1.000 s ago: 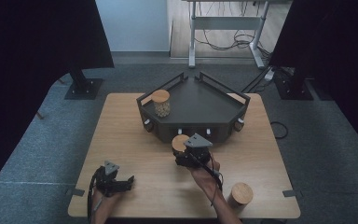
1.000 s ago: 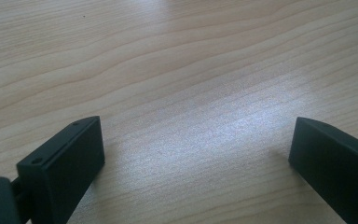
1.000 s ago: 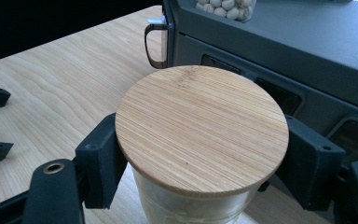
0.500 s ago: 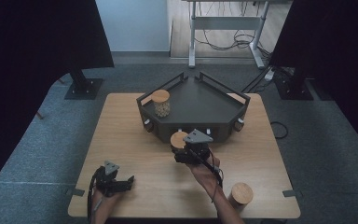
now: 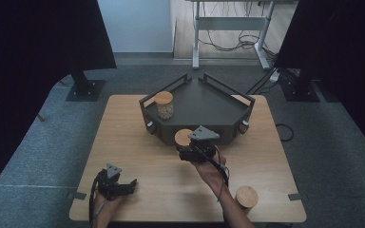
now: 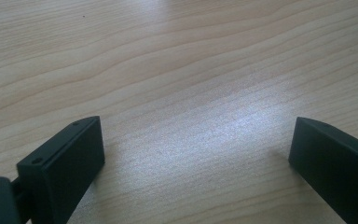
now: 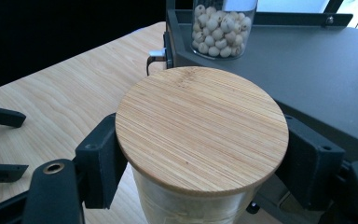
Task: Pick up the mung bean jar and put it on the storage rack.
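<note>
My right gripper (image 5: 186, 151) is shut on a glass jar with a round bamboo lid (image 5: 184, 137), held just in front of the dark tray's (image 5: 218, 111) near wall. In the right gripper view the black jaws press on both sides of the jar (image 7: 200, 126), just below its lid. A second lidded jar (image 5: 164, 104), filled with pale round beads (image 7: 220, 23), stands on the tray's left part. A third lidded jar (image 5: 246, 197) stands at the table's front right. My left gripper (image 5: 123, 186) rests open at the front left, with bare wood between its jaws (image 6: 196, 154).
The tray (image 7: 307, 70) is six-sided with raised rails and knobs on its front walls. The wooden table (image 5: 123, 137) stands on grey carpet. Black stands flank it, and a desk frame with cables is at the back.
My right gripper has carried the held jar a little farther from the person, toward the tray's front wall. The left gripper has stayed in place.
</note>
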A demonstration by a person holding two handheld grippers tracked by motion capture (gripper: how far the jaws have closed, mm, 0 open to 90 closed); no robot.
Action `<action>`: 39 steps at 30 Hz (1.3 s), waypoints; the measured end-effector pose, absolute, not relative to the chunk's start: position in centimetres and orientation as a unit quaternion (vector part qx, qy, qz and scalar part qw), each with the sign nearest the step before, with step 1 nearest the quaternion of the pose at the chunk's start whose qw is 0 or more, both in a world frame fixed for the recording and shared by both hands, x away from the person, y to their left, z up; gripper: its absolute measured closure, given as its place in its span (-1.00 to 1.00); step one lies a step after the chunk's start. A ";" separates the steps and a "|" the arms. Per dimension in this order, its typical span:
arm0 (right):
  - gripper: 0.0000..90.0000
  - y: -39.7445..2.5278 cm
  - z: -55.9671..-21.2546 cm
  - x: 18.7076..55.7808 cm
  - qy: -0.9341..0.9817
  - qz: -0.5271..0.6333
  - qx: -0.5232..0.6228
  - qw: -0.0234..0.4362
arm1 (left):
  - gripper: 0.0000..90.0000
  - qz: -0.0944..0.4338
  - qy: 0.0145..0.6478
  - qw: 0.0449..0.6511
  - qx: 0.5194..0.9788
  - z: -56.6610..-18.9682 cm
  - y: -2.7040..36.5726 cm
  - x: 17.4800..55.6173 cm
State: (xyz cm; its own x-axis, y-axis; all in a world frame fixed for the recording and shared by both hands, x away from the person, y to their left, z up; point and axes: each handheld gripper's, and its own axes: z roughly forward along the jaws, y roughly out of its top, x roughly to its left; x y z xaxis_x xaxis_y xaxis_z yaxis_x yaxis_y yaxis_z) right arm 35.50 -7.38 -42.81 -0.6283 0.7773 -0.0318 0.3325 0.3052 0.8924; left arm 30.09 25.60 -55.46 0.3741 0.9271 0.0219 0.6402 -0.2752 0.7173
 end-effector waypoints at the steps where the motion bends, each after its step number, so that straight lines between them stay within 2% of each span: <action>1: -0.46 -7.4 -42.7 35.6 0.771 0.468 0.360 0.237 | -0.94 0.226 0.512 0.317 0.766 -55.5 25.6 30.1; 39: -0.46 -8.1 -39.8 37.6 0.761 0.478 0.362 0.247 | -0.93 0.225 0.510 0.317 0.767 -55.4 25.6 30.1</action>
State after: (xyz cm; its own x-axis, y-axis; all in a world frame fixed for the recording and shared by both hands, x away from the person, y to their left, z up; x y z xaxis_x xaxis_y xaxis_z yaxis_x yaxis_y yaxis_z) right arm 37.57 -8.09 -39.81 -0.6159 0.7873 -0.0297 0.3160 0.2814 0.9061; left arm 30.07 25.60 -55.45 0.3780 0.9255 0.0226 0.6400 -0.2789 0.7160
